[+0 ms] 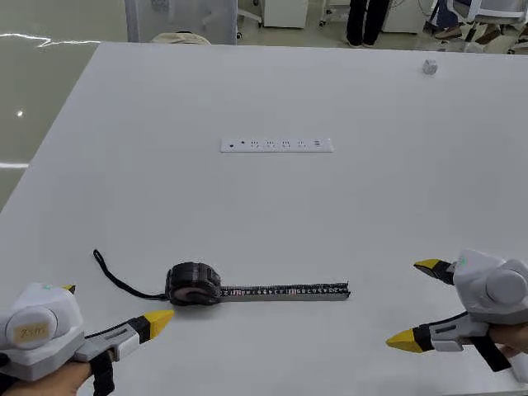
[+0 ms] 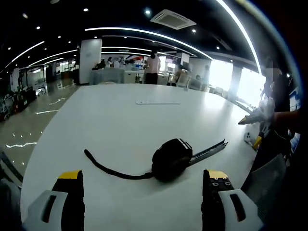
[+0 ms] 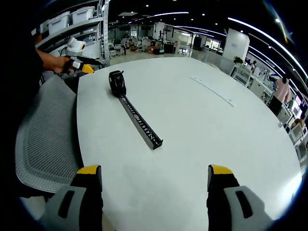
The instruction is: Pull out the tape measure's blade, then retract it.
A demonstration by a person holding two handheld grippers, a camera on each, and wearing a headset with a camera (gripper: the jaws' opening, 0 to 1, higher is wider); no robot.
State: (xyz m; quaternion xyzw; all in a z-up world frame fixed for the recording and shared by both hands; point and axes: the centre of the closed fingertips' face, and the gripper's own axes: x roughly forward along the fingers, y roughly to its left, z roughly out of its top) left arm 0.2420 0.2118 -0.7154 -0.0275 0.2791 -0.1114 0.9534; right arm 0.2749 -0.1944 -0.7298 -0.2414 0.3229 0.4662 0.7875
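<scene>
A black tape measure (image 1: 194,284) lies on the white table (image 1: 272,206), its blade (image 1: 285,291) drawn out to the right and flat on the surface. A black wrist strap (image 1: 120,276) trails left of the case. My left gripper (image 1: 115,309) sits open at the near left, just short of the case (image 2: 172,159). At the near right my right gripper (image 1: 419,304) is open, apart from the blade's end hook (image 3: 156,143). The case (image 3: 116,82) and blade (image 3: 138,119) run away from the right gripper's jaws. Neither gripper holds anything.
A white power strip (image 1: 276,145) lies at the table's middle. A small grey cube (image 1: 430,67) rests at the far right. A grey mesh chair (image 3: 45,139) stands by the near table edge. People stand beyond the table (image 2: 153,67).
</scene>
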